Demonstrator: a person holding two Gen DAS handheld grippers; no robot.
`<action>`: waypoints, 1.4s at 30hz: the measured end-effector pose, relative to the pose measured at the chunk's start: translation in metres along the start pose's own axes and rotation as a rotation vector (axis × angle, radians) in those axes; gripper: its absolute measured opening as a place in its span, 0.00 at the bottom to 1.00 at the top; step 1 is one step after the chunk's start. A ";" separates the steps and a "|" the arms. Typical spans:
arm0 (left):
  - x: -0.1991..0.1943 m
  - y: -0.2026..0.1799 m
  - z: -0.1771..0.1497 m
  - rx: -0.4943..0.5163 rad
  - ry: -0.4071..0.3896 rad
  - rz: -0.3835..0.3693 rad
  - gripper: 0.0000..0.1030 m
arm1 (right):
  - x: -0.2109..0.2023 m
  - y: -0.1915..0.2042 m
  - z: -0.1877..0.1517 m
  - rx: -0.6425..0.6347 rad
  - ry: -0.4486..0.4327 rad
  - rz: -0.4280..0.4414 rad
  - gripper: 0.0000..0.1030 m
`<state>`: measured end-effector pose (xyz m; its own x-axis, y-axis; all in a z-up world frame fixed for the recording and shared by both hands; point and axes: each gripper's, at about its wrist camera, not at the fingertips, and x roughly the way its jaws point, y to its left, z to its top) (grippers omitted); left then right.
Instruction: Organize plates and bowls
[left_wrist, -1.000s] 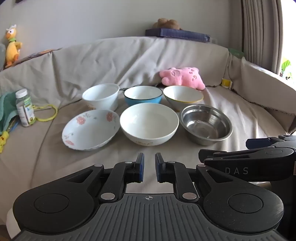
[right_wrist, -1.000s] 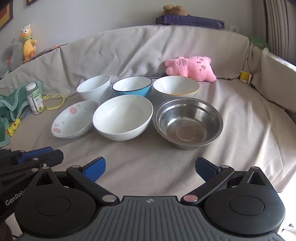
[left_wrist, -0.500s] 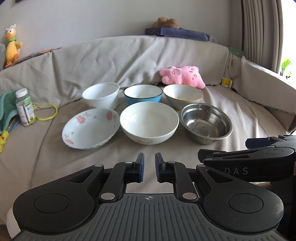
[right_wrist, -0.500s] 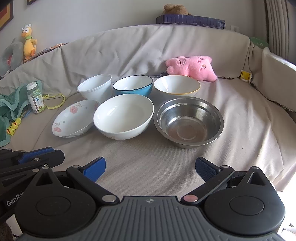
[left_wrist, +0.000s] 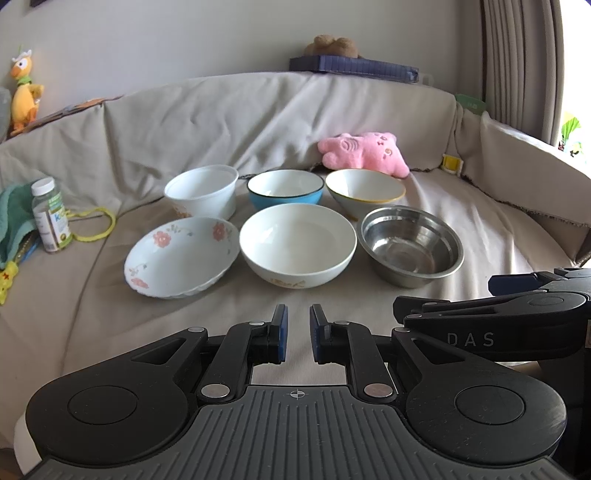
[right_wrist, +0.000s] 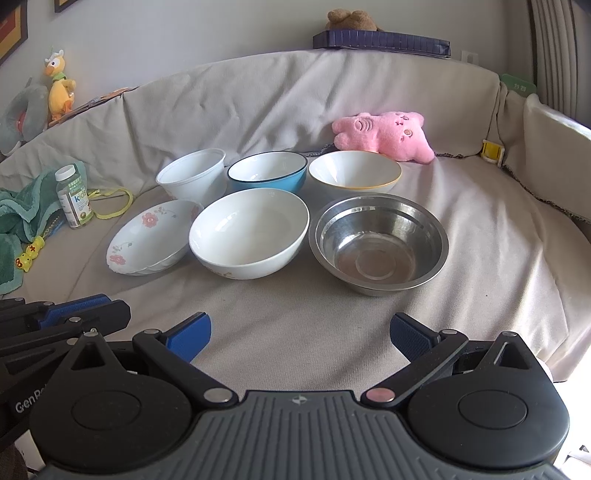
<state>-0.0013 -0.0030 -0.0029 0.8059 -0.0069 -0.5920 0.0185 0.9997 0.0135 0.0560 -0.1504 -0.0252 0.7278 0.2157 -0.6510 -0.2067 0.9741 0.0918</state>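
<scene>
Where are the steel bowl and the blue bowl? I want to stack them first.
steel bowl (right_wrist: 378, 243), right wrist view, inner floor.
blue bowl (right_wrist: 267, 171), right wrist view, white inside.

Daylight enters from the right, blown out at the window edge (left_wrist: 576, 110). Scene bright, soft shadows left of the bowls. Steel bowl (right_wrist: 378, 242) shows mild glare on its inner wall. Focus sharp throughout, no motion blur. Strong fisheye bending at edges; corners vignette dark.
</scene>
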 end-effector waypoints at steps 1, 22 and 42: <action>0.000 0.001 0.000 -0.002 -0.001 -0.005 0.15 | 0.000 0.000 0.000 0.000 0.000 -0.002 1.00; 0.003 0.009 0.000 -0.023 0.009 -0.020 0.15 | 0.003 0.003 -0.002 -0.014 0.006 -0.013 1.00; 0.002 0.011 0.002 -0.028 0.010 -0.010 0.15 | 0.005 0.003 -0.003 -0.012 0.006 -0.006 1.00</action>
<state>0.0015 0.0079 -0.0024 0.7998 -0.0166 -0.6001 0.0099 0.9998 -0.0145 0.0569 -0.1468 -0.0306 0.7254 0.2090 -0.6558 -0.2101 0.9745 0.0782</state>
